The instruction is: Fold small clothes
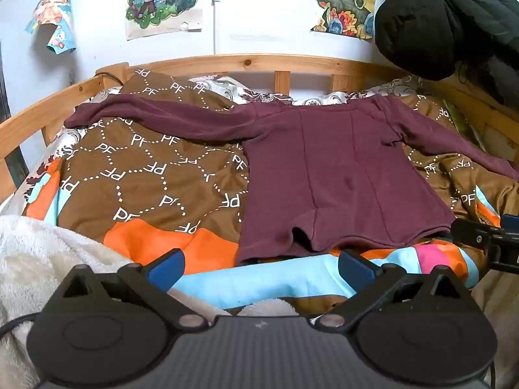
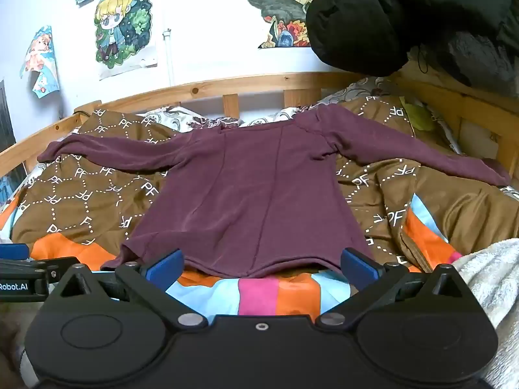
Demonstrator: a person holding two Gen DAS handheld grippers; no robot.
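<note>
Maroon long-sleeved top spread flat on my patterned bedspread, sleeves stretched left and right, my left gripper and right gripper both wide apart, empty, near its hem

the top is plain dark maroon. the quilt under it is brown with white dotted hexagons and white "pf" letters, edged in orange, light blue and pink blocks. a sheet shows white with a dark floral print. the bed frame is pale pine. the gripper fingers are blue on black bodies. a fleece is cream, the wall white with bright cartoon posters, the jacket black.
</note>
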